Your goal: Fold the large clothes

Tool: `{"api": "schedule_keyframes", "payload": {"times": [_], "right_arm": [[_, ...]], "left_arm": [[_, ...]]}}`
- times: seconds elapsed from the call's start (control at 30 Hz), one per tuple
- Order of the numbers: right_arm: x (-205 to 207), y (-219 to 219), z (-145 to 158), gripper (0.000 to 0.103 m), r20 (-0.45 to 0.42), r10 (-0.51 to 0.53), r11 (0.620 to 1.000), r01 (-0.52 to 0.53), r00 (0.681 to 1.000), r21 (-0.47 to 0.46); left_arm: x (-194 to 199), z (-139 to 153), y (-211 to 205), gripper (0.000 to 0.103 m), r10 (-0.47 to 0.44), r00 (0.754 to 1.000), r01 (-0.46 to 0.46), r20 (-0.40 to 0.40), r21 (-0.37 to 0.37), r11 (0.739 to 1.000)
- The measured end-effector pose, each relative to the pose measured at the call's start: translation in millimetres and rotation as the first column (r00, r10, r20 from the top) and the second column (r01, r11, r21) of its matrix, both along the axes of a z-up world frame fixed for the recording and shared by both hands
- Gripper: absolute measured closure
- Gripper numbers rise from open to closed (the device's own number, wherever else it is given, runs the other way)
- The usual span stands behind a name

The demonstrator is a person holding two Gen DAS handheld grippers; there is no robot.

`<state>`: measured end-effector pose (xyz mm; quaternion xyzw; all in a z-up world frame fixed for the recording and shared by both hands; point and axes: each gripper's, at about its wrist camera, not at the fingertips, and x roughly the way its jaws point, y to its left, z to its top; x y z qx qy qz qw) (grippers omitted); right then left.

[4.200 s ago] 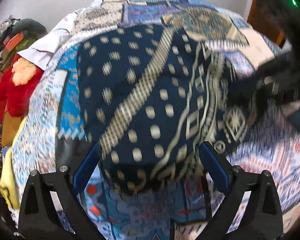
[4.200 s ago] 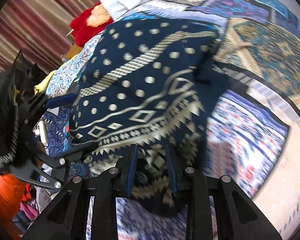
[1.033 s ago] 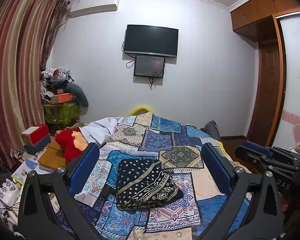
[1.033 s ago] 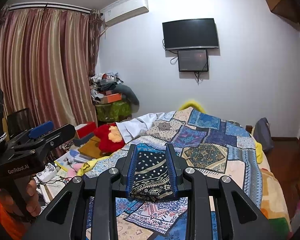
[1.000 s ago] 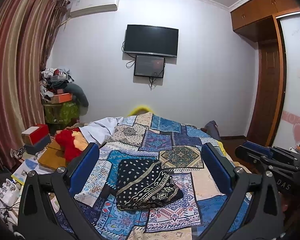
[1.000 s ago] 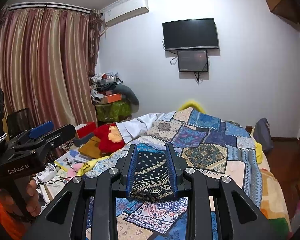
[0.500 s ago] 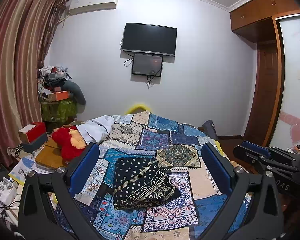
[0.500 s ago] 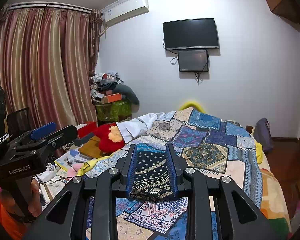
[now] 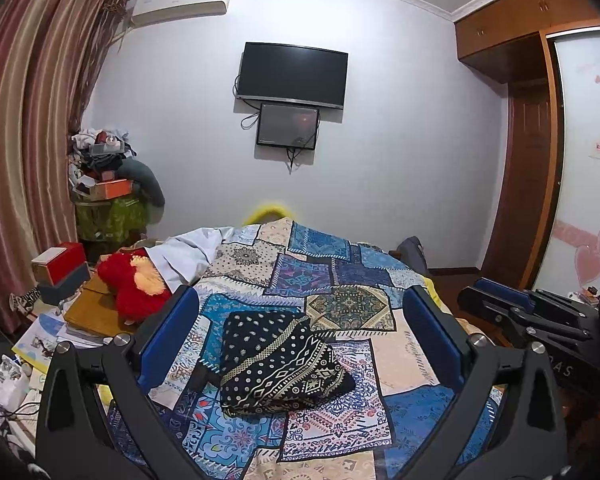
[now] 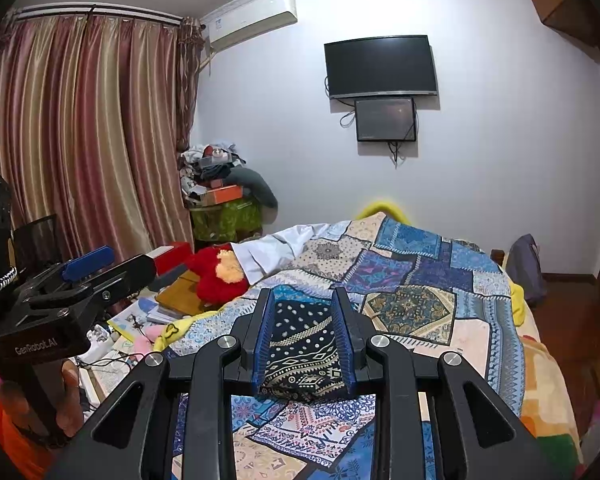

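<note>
Jaws: left gripper (image 9: 300, 340) spread wide, empty; right gripper (image 10: 305, 340) narrowed with a clear gap, pinching nothing. Beyond both, well apart, the dark navy patterned cloth garment (image 9: 278, 364) lies folded on the blue patchwork bedspread (image 9: 340, 268); folding appears complete. Its underside is hidden.

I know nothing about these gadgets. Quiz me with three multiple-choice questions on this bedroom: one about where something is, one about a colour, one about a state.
1. Where does the folded dark patterned garment lie?
A. on the patchwork bedspread
B. on the floor
C. on the wardrobe

2. What colour is the plush toy beside the bed?
A. green
B. red
C. white

3. How is the left claw?
A. clamped on the garment
B. gripping the toy
C. open, holding nothing

Answers: 1 A, it rests mid-bed on the quilt; 2 B, its fur is bright red; 3 C, its blue pads stand wide apart, above the bed.
</note>
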<state>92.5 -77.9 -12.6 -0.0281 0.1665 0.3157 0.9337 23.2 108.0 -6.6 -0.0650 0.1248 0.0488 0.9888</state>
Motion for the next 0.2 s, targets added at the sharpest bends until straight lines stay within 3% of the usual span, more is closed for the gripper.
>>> {"api": "schedule_keyframes", "payload": {"times": [0.2], "right_arm": [[0.7,-0.6,0.0,0.078,-0.001,0.001,1.000,-0.001,1.000,0.001]], "left_arm": [[0.0,-0.5,3.2,0.000,0.002,1.000,-0.002,-0.003,-0.006,1.000]]}}
